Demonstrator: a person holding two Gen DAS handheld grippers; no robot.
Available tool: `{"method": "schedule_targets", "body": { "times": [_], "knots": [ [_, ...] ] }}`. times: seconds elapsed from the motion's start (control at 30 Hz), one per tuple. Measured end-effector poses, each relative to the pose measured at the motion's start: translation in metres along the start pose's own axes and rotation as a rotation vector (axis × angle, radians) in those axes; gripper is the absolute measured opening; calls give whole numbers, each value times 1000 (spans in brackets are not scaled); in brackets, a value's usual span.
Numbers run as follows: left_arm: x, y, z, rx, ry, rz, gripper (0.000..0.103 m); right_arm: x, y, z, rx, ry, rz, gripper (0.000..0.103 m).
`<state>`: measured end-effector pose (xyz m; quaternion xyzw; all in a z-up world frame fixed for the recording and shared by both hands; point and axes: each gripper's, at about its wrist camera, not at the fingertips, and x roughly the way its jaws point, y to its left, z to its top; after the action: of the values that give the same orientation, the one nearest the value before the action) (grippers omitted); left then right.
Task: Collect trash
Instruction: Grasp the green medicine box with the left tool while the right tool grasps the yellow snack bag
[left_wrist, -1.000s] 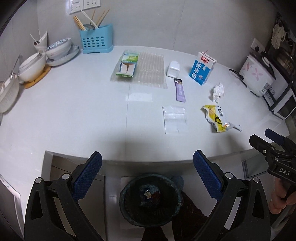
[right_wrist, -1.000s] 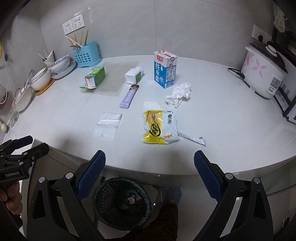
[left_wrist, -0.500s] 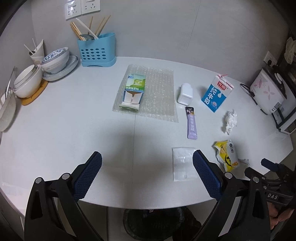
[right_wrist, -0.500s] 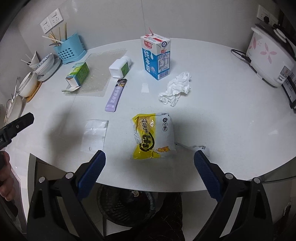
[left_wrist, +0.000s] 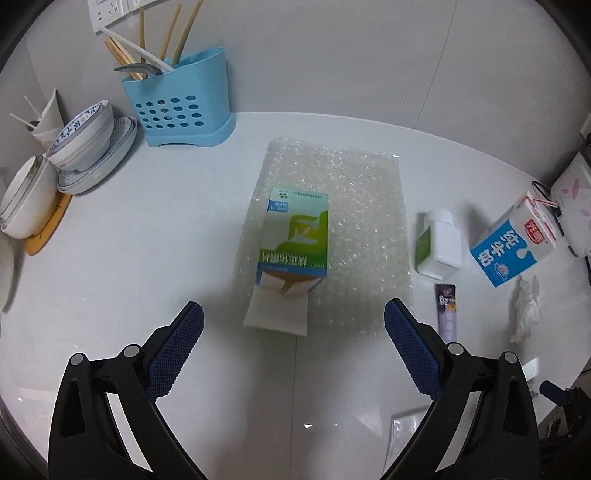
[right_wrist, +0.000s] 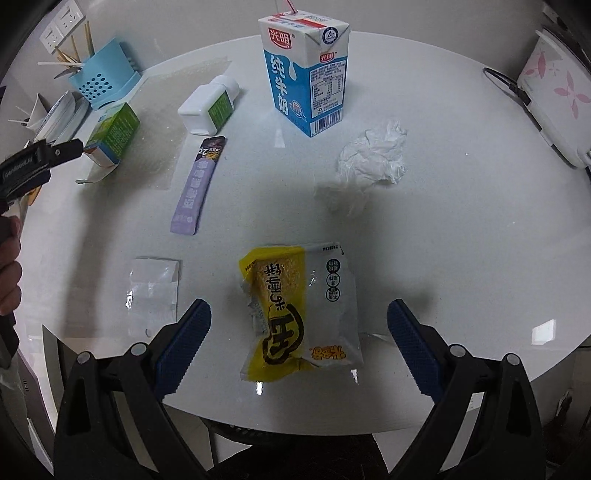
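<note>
My left gripper (left_wrist: 293, 325) hangs open above the white table, just short of a green and white carton (left_wrist: 295, 240) lying on a sheet of bubble wrap (left_wrist: 332, 221) with its flap open. My right gripper (right_wrist: 299, 325) is open too, its blue pads either side of a yellow snack wrapper (right_wrist: 295, 310) that lies flat near the table's front edge. Also on the table are a crumpled tissue (right_wrist: 373, 158), an upright blue milk carton (right_wrist: 306, 74), a purple sachet (right_wrist: 197, 184), a white bottle (right_wrist: 208, 105) on its side and a clear plastic bag (right_wrist: 153, 291).
A blue cutlery holder (left_wrist: 181, 103) and stacked bowls (left_wrist: 85, 144) stand at the back left by the wall. A rice cooker (right_wrist: 554, 96) sits at the right. The dark bin's rim (right_wrist: 236, 432) shows below the table's front edge. A hand (right_wrist: 9, 266) holds the left gripper.
Both grippers have moved forward from the bin over the table. The left one closed in on the green carton, the right one on the yellow wrapper. Both stayed open.
</note>
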<state>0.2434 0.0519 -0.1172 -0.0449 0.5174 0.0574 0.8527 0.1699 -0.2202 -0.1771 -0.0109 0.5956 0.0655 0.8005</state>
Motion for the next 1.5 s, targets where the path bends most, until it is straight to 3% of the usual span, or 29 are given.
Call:
{"method": "schedule_targets", "body": {
  "times": [0.3, 0.43, 0.63, 0.93, 1.1, 1.5],
  "knots": [
    [52, -1, 31, -2, 61, 26, 89, 20, 3, 11, -4, 87, -51, 86],
    [65, 0, 35, -6, 90, 23, 76, 25, 5, 11, 2, 128, -64, 82],
    [72, -1, 35, -4, 119, 18, 50, 33, 5, 8, 20, 160, -47, 65],
    [57, 5, 28, -27, 108, 15, 48, 39, 1, 13, 14, 193, -20, 44],
    [39, 5, 23, -27, 96, 23, 48, 42, -7, 16, 3, 207, -21, 21],
    [0, -6, 5, -3, 76, 33, 48, 31, 1, 10, -39, 147, -23, 11]
  ]
}}
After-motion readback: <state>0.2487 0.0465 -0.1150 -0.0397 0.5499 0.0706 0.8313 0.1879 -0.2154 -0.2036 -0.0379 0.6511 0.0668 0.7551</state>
